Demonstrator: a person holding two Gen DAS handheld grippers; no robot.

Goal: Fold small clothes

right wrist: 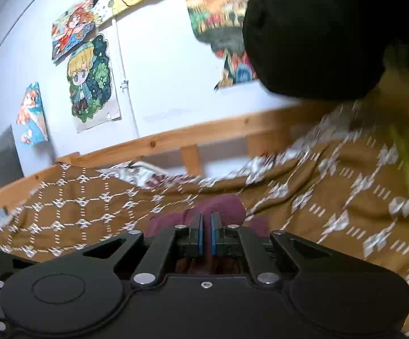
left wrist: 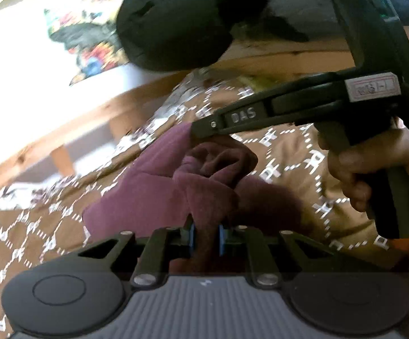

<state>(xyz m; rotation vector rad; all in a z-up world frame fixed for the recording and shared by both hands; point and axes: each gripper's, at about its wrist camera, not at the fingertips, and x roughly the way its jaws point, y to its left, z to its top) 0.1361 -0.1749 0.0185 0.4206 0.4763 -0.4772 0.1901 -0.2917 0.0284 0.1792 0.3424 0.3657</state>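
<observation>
Both claws are clamped on the maroon garment (left wrist: 153, 186): your left gripper (left wrist: 206, 236) near, right gripper (right wrist: 206, 230) farther; lift evenly over the brown bedspread (left wrist: 21, 237), keeping the cloth taut

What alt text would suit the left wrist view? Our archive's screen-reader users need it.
The left tool pinches a bunched maroon garment on a brown patterned bedspread, while the right tool, held by a hand, grips the cloth's far side. A wooden bed rail and white wall lie behind.
</observation>
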